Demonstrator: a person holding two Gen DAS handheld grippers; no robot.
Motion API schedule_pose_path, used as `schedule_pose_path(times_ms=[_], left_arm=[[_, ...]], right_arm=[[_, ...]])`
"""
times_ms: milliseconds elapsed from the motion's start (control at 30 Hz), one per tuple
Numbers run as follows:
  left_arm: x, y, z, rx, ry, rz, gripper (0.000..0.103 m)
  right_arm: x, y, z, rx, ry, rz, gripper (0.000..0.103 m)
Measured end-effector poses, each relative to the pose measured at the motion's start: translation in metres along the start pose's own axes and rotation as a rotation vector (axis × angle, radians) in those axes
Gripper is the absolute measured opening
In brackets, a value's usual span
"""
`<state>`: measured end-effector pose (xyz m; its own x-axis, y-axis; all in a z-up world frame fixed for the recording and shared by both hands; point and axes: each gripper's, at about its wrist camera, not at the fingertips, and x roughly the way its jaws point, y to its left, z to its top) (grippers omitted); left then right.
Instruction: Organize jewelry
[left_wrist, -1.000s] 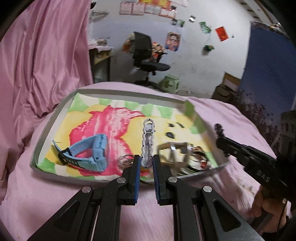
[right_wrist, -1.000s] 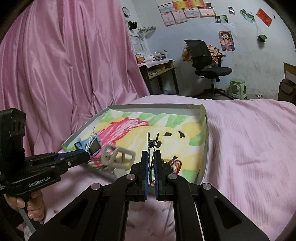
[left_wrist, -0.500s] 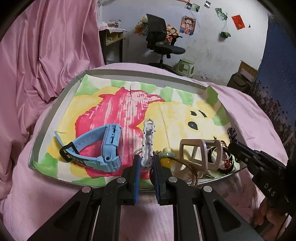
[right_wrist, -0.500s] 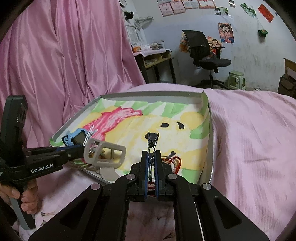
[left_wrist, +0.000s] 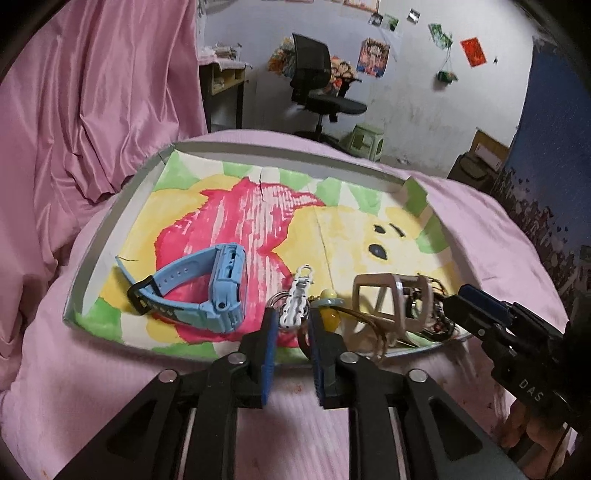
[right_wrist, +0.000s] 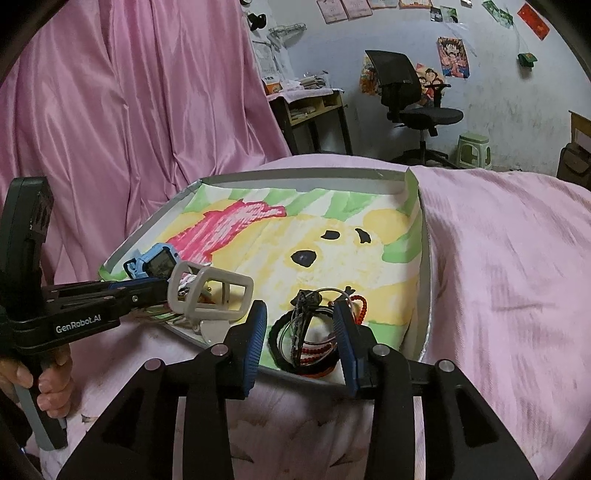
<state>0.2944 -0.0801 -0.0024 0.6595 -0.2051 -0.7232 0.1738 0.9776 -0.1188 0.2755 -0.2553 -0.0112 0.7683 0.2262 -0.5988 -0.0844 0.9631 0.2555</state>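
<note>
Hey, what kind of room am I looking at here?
Likely a lived-in bedroom or study: a black office chair by a cluttered desk, cartoon posters on the wall, pink cloth under the tray.

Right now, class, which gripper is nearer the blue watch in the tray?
Left. The left gripper sits just right of the blue watch, with the white charm between its jaws. The right gripper is over the bangles, at the tray's other end.

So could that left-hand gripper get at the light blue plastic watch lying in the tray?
Probably yes. The light blue plastic watch lies uncovered just left of the left gripper, but a white beaded clasp sits between its open jaws, so that would need clearing first.
</note>
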Motion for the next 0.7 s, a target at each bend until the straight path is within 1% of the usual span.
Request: schedule_pose_path(times_ms=[33,100,133,167,267,300,333,400,467,533,600,667,700], left_arm=[[-0.005,0.0,-0.002,-0.003,-0.017,-0.005,0.028],[-0.017,0.001,-0.007,-0.012,-0.059,-0.014,0.057],[-0.021,0.002,-0.009,-0.017,-0.075,-0.013,0.06],[-0.027,0.003,-0.012,-0.025,-0.098,-0.014,0.061],[-0.044,0.008,-0.021,-0.047,-0.136,-0.028,0.062],[-0.049,0.009,-0.024,-0.049,-0.146,-0.025,0.066],[-0.057,0.011,-0.029,-0.051,-0.166,-0.019,0.069],[-0.068,0.013,-0.035,-0.05,-0.198,-0.009,0.078],[-0.083,0.015,-0.046,-0.036,-0.231,0.006,0.081],[-0.096,0.015,-0.056,-0.018,-0.255,0.019,0.085],[-0.108,0.016,-0.065,-0.006,-0.279,0.029,0.091],[-0.119,0.018,-0.075,0.0,-0.304,0.035,0.094],[-0.122,0.019,-0.079,0.002,-0.31,0.036,0.096]], right_arm=[[-0.003,0.001,-0.001,-0.004,-0.009,-0.007,0.033],[-0.009,0.004,-0.001,-0.01,-0.023,-0.015,0.033],[-0.013,0.006,-0.001,-0.011,-0.032,-0.018,0.035],[-0.019,0.007,-0.003,-0.009,-0.046,-0.023,0.041],[-0.034,0.012,-0.007,-0.002,-0.082,-0.029,0.05],[-0.042,0.014,-0.01,0.002,-0.096,-0.033,0.052],[-0.049,0.017,-0.013,0.005,-0.11,-0.036,0.057],[-0.061,0.02,-0.018,0.008,-0.132,-0.039,0.063],[-0.074,0.024,-0.024,0.014,-0.153,-0.047,0.071],[-0.086,0.031,-0.031,0.019,-0.17,-0.048,0.077],[-0.094,0.035,-0.037,0.027,-0.182,-0.049,0.082],[-0.104,0.04,-0.046,0.031,-0.195,-0.054,0.091],[-0.109,0.042,-0.05,0.031,-0.203,-0.062,0.092]])
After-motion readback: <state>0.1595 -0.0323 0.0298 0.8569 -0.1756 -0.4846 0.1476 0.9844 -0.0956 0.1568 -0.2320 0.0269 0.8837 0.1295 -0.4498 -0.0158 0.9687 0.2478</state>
